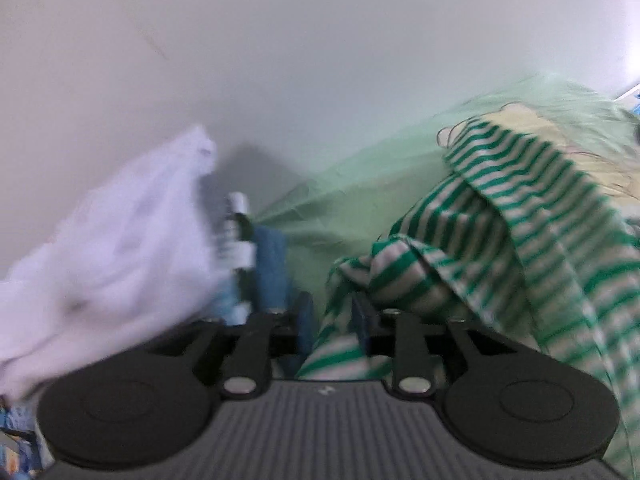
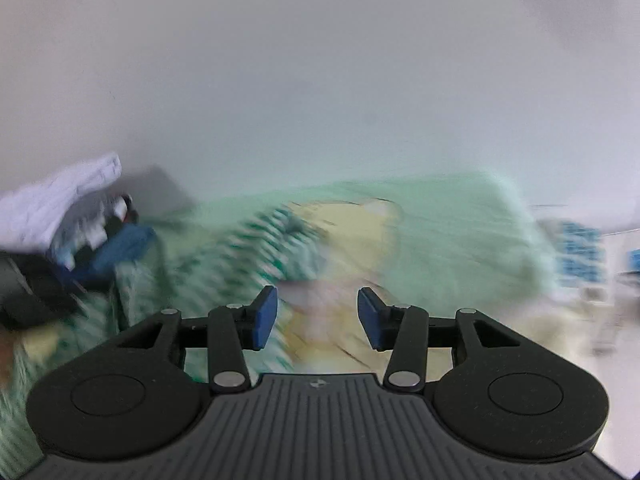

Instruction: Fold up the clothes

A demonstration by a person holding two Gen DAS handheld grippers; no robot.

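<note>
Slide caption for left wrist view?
Left gripper with green-striped garment between its jaws, white cloth alongside, on a green sheet.

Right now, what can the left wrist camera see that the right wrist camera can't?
Only the left view shows green-and-white striped fabric sharply, some lying between the left gripper pads. Only the right view shows the open, empty right gripper and blurry blue shapes at the far right. Both show the white cloth, pale green sheet and plain wall.

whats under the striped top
A green sheet lies under the striped top, with a yellow cloth at its far edge. What lies beneath its bunched middle is hidden.
</note>
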